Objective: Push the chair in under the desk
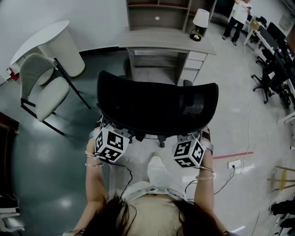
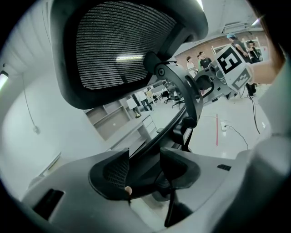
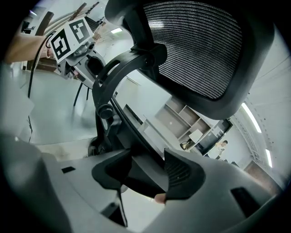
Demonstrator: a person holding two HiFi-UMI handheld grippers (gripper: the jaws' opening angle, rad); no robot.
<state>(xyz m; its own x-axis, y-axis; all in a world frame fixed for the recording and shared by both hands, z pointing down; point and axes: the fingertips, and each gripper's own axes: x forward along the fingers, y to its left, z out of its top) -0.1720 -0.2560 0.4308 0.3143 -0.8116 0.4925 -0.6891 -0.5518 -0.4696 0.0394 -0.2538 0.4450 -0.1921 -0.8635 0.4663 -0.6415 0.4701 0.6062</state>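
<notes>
Jaws clamped on chair (image 1: 156, 106) back | left gripper (image 2: 143, 169), right gripper (image 3: 146, 175) | desk (image 1: 166, 39) ahead

Chair (image 1: 156, 108) black, mesh back; desk (image 1: 166, 39) pale grey; armchair (image 1: 39, 85) cream, black frame; floor tape (image 1: 233, 155) red.

Dark glossy floor (image 1: 41, 184) left, pale floor (image 1: 230, 92) right; white armchair (image 1: 39, 87), round white table (image 1: 55, 41) upper left; shelving (image 1: 156, 14) top centre.
</notes>
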